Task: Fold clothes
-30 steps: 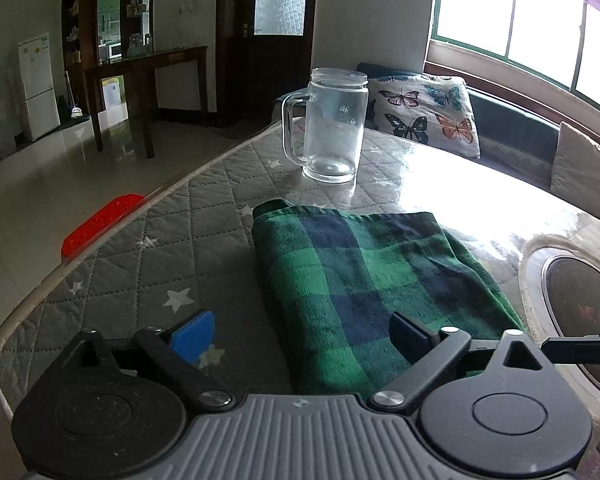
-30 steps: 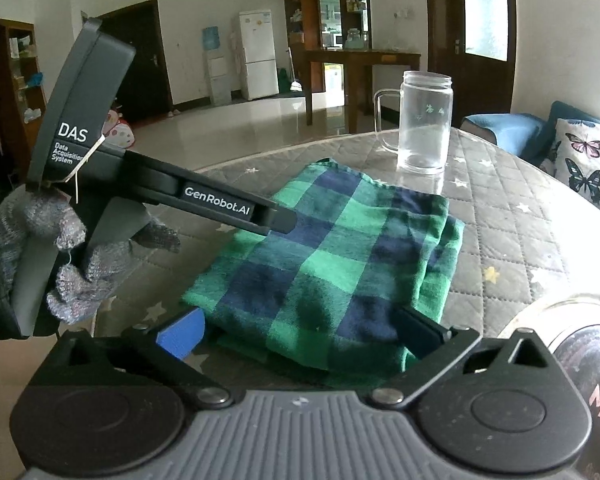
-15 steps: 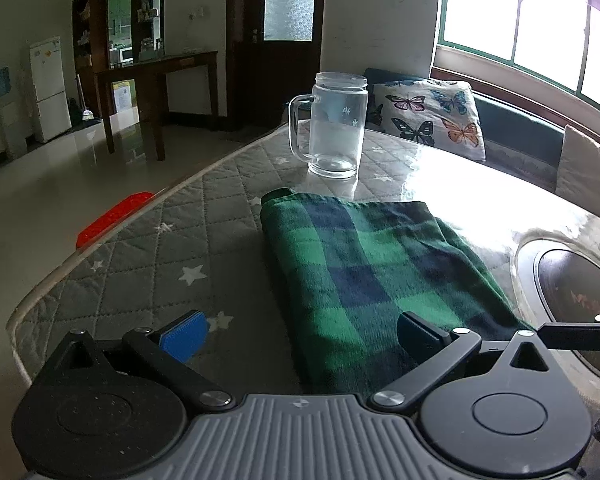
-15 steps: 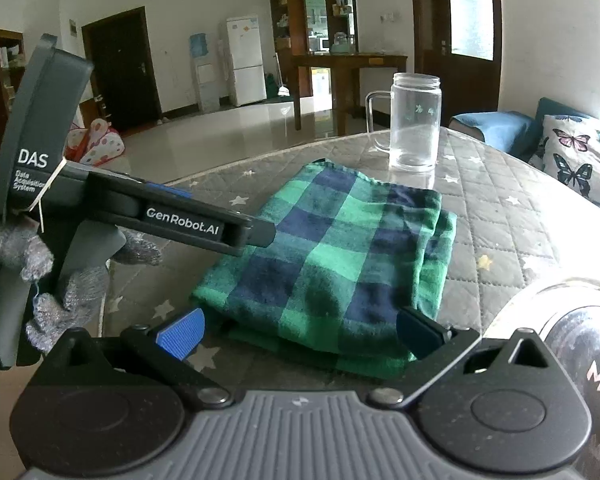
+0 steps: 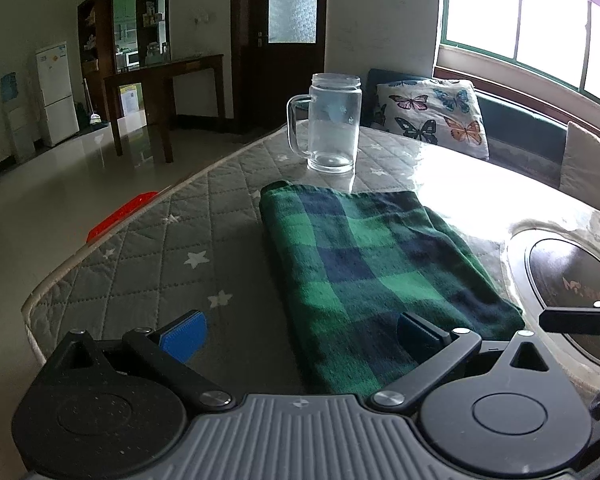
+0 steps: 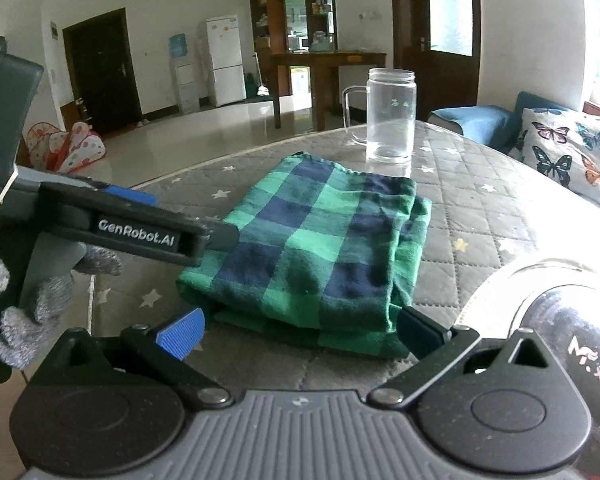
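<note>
A folded green and navy plaid cloth (image 5: 372, 264) lies flat on the grey quilted star table cover (image 5: 160, 248). My left gripper (image 5: 300, 334) stands open just short of the cloth's near end. Its right pad hangs over the cloth's corner and its blue pad over bare cover. In the right wrist view the same cloth (image 6: 320, 248) shows stacked layers at its near edge. My right gripper (image 6: 300, 332) is open in front of that edge, its pads pressing on nothing. The left gripper's near finger (image 6: 148, 236) reaches in from the left, held by a hand in a grey glove (image 6: 40, 304).
An empty glass mug (image 5: 334, 124) stands just beyond the cloth's far end. A round dark inset (image 5: 572, 280) sits in the table to the right. The table edge (image 5: 60, 276) runs along the left, a red object (image 5: 120, 216) below it. A butterfly cushion (image 5: 432, 116) lies behind.
My left gripper has drawn back from the cloth, so more of the table shows in its view, and its jaws spread slightly wider. The right gripper has hardly moved.
</note>
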A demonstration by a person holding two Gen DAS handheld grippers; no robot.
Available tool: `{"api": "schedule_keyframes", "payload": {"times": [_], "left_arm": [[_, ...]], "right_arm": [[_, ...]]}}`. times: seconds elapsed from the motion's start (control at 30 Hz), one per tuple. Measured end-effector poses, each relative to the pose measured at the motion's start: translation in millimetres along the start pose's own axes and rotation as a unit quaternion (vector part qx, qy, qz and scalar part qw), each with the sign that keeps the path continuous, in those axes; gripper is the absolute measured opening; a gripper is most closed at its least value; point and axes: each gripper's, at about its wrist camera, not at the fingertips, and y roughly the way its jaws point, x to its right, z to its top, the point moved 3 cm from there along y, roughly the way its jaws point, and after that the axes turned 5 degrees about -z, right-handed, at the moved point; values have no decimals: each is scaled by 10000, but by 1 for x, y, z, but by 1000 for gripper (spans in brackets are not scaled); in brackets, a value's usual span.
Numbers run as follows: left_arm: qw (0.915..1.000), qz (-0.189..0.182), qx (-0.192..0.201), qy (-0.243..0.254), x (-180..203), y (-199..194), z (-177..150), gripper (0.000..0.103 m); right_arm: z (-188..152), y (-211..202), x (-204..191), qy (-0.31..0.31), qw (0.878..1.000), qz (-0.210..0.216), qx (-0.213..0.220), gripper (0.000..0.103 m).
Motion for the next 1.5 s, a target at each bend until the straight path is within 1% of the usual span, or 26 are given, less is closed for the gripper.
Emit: {"api": "schedule_keyframes", "payload": {"times": [0.47, 0.83, 1.07, 1.5], "left_arm": [[9999, 62, -50, 125, 13, -14, -14, 103], [9998, 126, -120, 100, 12, -23, -30, 103], [9998, 151, -86, 82, 10, -32, -37, 103], [9995, 302, -52, 48, 10, -44, -49, 103]], "right_arm": [[-10, -10, -1, 33, 9999, -148, -25, 103], [-16, -11, -5, 118, 9994, -313, -70, 103], [-19, -10, -6, 185, 9988, -425, -124, 103], [-26, -12, -13, 233, 9985, -467, -192, 103]]}}
